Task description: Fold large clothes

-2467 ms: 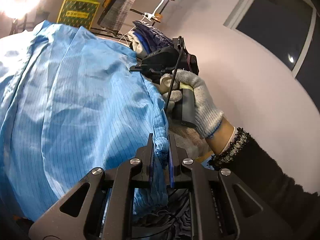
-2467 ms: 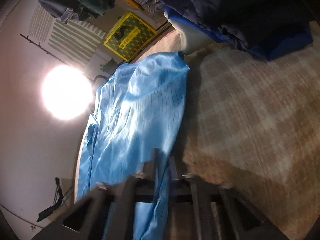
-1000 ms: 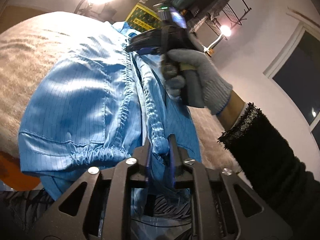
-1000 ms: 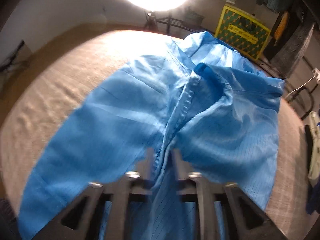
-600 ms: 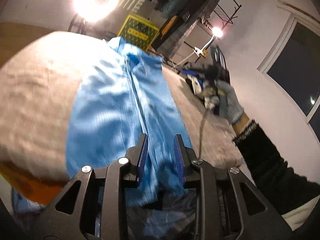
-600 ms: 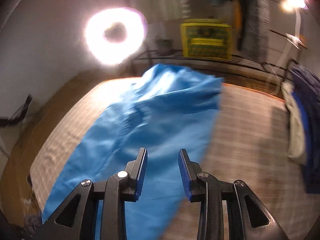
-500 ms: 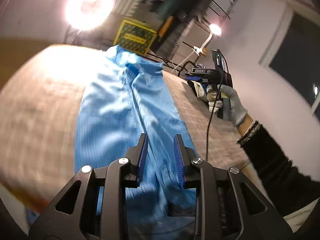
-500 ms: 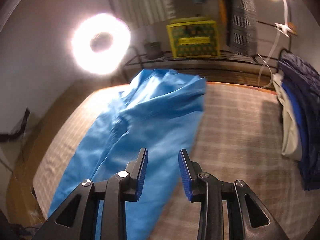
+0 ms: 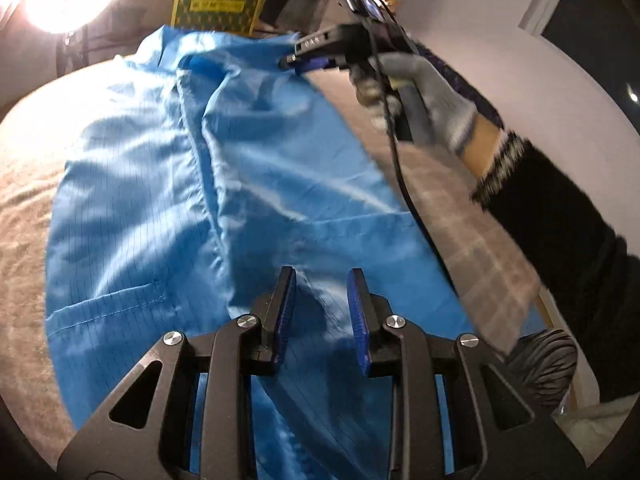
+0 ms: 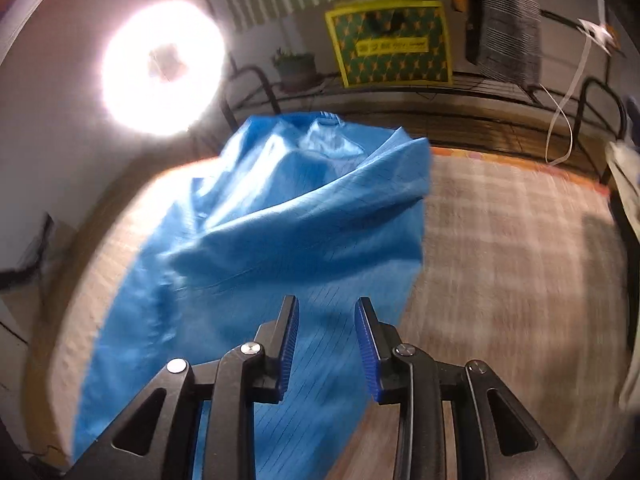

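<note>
A large light-blue garment (image 9: 248,184) lies spread lengthwise on the beige checked bed cover (image 9: 472,216). My left gripper (image 9: 322,312) hovers open over its near end, pads apart with only cloth beneath them. A gloved hand (image 9: 432,96) holds my right gripper (image 9: 292,66) at the garment's far right corner. In the right wrist view the garment (image 10: 280,240) lies rumpled, its far end bunched up. My right gripper (image 10: 326,340) hangs above its near right edge, jaws closing slightly with nothing between them.
A bright ring light (image 10: 160,68) stands beyond the bed at the left. A yellow-green bag (image 10: 390,44) sits on a metal rack behind the bed. Other clothes (image 10: 624,184) lie at the bed's right edge. Bare bed cover (image 10: 520,240) stretches right of the garment.
Both grippers, shut on the blue cloth a second ago, have let go and opened. The garment now lies on the bed. The right hand swung away, then back to the garment's far right corner.
</note>
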{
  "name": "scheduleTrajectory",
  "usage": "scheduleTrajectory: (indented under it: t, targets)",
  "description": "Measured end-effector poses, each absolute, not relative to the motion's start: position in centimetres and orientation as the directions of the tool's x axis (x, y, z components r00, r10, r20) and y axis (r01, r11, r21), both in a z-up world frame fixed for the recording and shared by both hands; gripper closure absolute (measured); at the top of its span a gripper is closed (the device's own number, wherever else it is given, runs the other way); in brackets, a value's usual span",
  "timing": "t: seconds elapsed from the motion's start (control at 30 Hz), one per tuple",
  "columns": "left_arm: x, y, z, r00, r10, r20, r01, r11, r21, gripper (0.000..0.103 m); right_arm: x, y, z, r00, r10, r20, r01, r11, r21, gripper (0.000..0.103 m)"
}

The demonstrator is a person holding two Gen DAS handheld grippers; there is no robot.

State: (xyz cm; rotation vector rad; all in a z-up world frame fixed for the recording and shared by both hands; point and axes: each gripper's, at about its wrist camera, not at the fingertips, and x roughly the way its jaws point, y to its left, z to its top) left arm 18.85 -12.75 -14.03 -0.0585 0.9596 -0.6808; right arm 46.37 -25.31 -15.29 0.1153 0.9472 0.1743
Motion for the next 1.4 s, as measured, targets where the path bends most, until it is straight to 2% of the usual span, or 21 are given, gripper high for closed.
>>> scheduleTrajectory:
  t: [0.33,0.37,0.47,0.6,0.7,0.77,0.8,0.83,0.87,0.9,1.0,1.1,1.17,1.33,1.37,1.4]
  targets:
    - [19.0,-12.2,-16.1,0.364,-0.573,-0.734,0.5,0.786,-0.365,0.078,56.5,-28.3,-14.3,0.677,0.072,-0.732,0.065,0.985,0.157,0.074]
    - [19.0,-12.1,-16.1,0.361,-0.58,-0.73,0.499,0.782,-0.374,0.078,56.1,-29.2,-13.4,0.71,0.087,-0.699,0.066,0.98,0.188,0.071]
    - [19.4,-11.8,-16.2,0.356,-0.597,-0.719,0.495,0.773,-0.397,0.078,54.0,-33.2,-12.5,0.767,0.125,-0.63,0.114,0.939,0.325,0.052]
    - [19.3,-11.8,-16.1,0.362,-0.596,-0.717,0.5,0.773,-0.391,0.078,53.1,-36.2,-14.4,0.72,0.19,-0.668,0.144,0.9,0.411,0.052]
    - [19.2,-12.0,-16.1,0.37,-0.588,-0.719,0.504,0.778,-0.376,0.078,53.8,-36.6,-16.4,0.681,0.289,-0.673,0.12,0.862,0.492,0.052]
    - [19.1,-12.0,-16.0,0.373,-0.585,-0.72,0.504,0.779,-0.372,0.078,54.5,-36.3,-17.5,0.663,0.297,-0.687,0.137,0.855,0.501,0.052]
    - [19.0,-12.1,-16.0,0.374,-0.584,-0.72,0.504,0.78,-0.37,0.078,55.0,-36.1,-18.1,0.653,0.298,-0.696,0.144,0.853,0.501,0.056]
    - [18.9,-12.1,-16.0,0.376,-0.583,-0.721,0.505,0.781,-0.368,0.078,55.4,-35.8,-18.5,0.651,0.317,-0.69,0.135,0.847,0.515,0.064]
    - [18.8,-12.1,-16.0,0.377,-0.582,-0.72,0.505,0.781,-0.367,0.078,55.7,-35.5,-18.6,0.648,0.339,-0.682,0.119,0.839,0.53,0.084]
    - [18.8,-12.2,-16.0,0.378,-0.582,-0.72,0.506,0.781,-0.366,0.078,56.1,-35.2,-18.3,0.659,0.342,-0.67,0.102,0.842,0.53,0.096]
    - [18.8,-12.1,-16.0,0.38,-0.585,-0.716,0.507,0.78,-0.368,0.078,56.0,-33.8,-15.9,0.697,0.302,-0.65,0.036,0.891,0.453,0.103]
    - [18.7,-12.1,-16.0,0.388,-0.582,-0.715,0.511,0.782,-0.358,0.078,56.9,-32.0,-13.5,0.716,0.178,-0.675,0.028,0.959,0.282,0.103]
    - [18.6,-12.2,-16.1,0.391,-0.578,-0.716,0.514,0.783,-0.351,0.078,58.2,-31.2,-13.4,0.698,0.028,-0.716,0.086,0.989,0.123,0.103]
    - [18.2,-12.3,-16.0,0.399,-0.571,-0.718,0.517,0.787,-0.337,0.078,58.7,-31.0,-13.6,0.716,0.054,-0.696,0.075,0.985,0.153,0.103]
    - [18.1,-12.3,-16.0,0.403,-0.567,-0.718,0.52,0.788,-0.331,0.078,58.3,-31.1,-13.3,0.717,0.063,-0.694,0.078,0.982,0.17,0.097]
    - [18.0,-12.4,-16.0,0.406,-0.564,-0.719,0.522,0.789,-0.325,0.078,57.9,-31.4,-12.9,0.716,0.06,-0.696,0.088,0.981,0.176,0.075]
